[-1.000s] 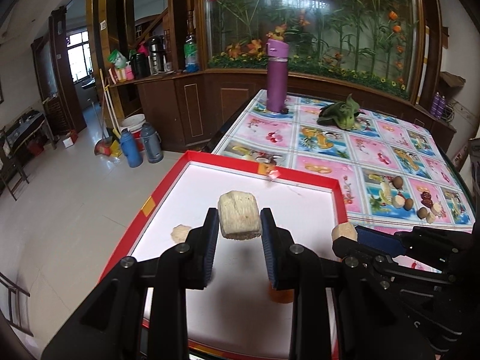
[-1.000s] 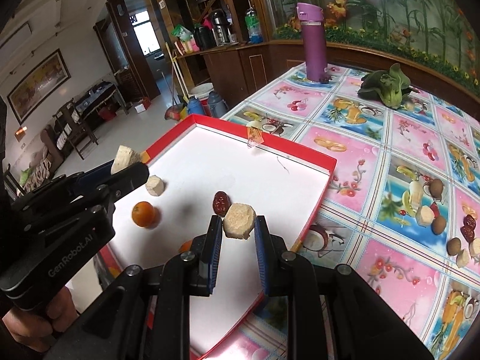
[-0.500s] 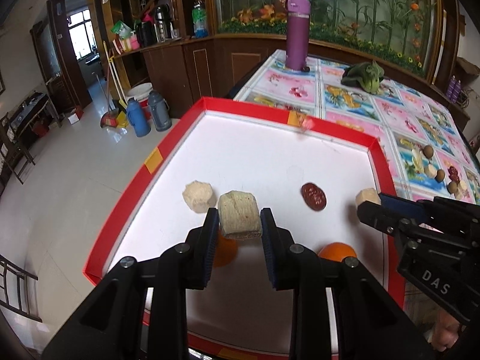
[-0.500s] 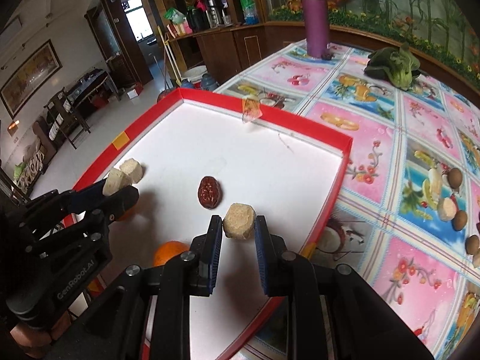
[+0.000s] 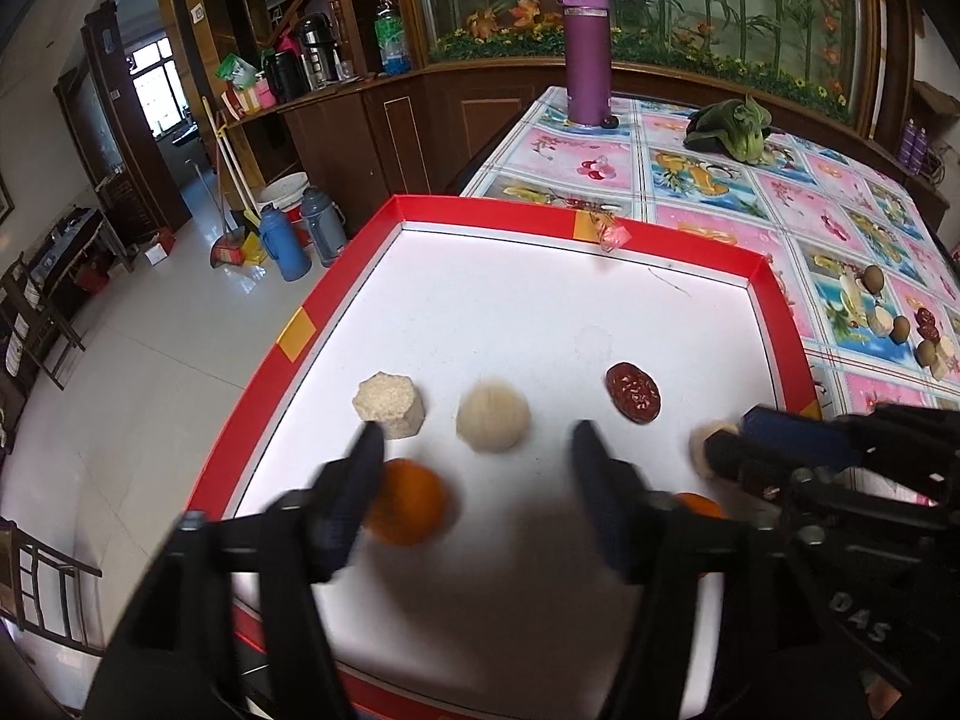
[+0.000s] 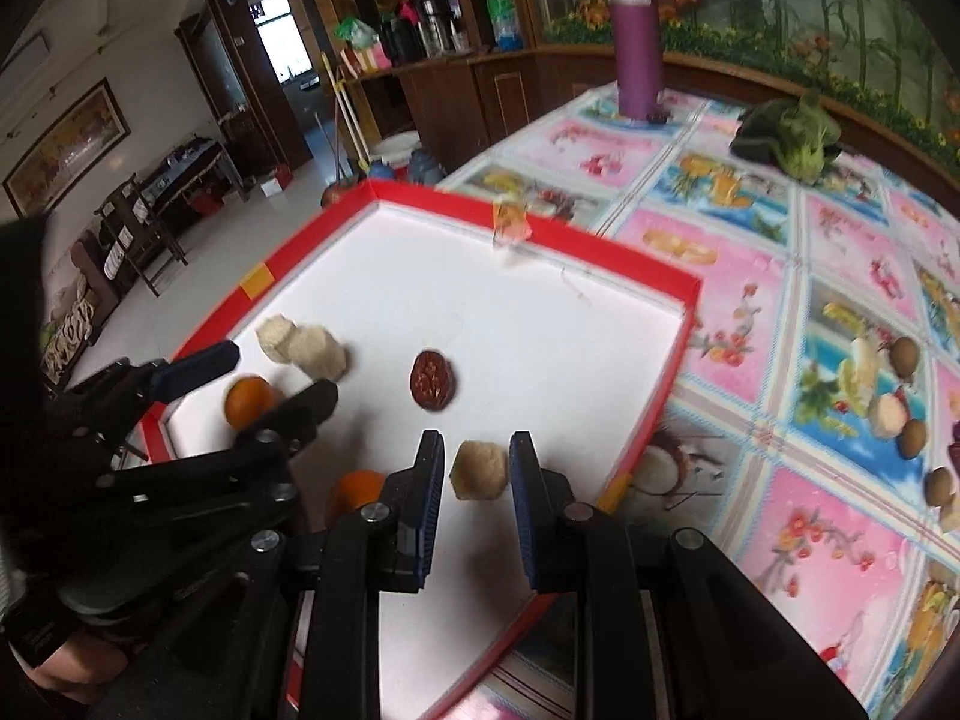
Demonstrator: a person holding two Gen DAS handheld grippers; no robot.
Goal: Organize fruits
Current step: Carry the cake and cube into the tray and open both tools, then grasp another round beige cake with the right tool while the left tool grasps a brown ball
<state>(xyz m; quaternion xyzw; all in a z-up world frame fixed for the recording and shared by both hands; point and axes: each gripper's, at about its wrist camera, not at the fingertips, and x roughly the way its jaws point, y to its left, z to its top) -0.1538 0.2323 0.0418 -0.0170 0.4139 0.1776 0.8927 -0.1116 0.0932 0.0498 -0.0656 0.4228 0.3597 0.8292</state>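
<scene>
The left tool (image 5: 474,450) hung over the near part of the red tray (image 5: 480,204), its jaws opening and blurred. A pale chunk (image 5: 493,423) lay on the white tray floor just ahead of the gap between the jaws, touched by neither pad. Just past the left jaw tip sat a second pale piece (image 5: 390,403), faceted and grainy, and an orange (image 5: 408,501) lay partly behind that same jaw. Ahead of the right jaw and a little to its right lay a dark red date (image 5: 633,393).

The right tool (image 6: 477,468) stood narrow, clamped on a beige lump (image 6: 478,471) held between its blue pads over the tray's near right part. In its own view the date lay ahead and slightly left of its tips, and another orange (image 6: 357,495) showed just left of its left jaw, partly hidden. The left tool appeared there at the far left, over the first orange and beside the two pale pieces, which looked touching from that angle.

To the right of the right tool, on the patterned surface (image 6: 720,228), a loose group of small fruits (image 6: 888,396) lay well apart from the tray. Far ahead stood a purple flask (image 5: 588,54) and a leafy green (image 5: 735,132).
</scene>
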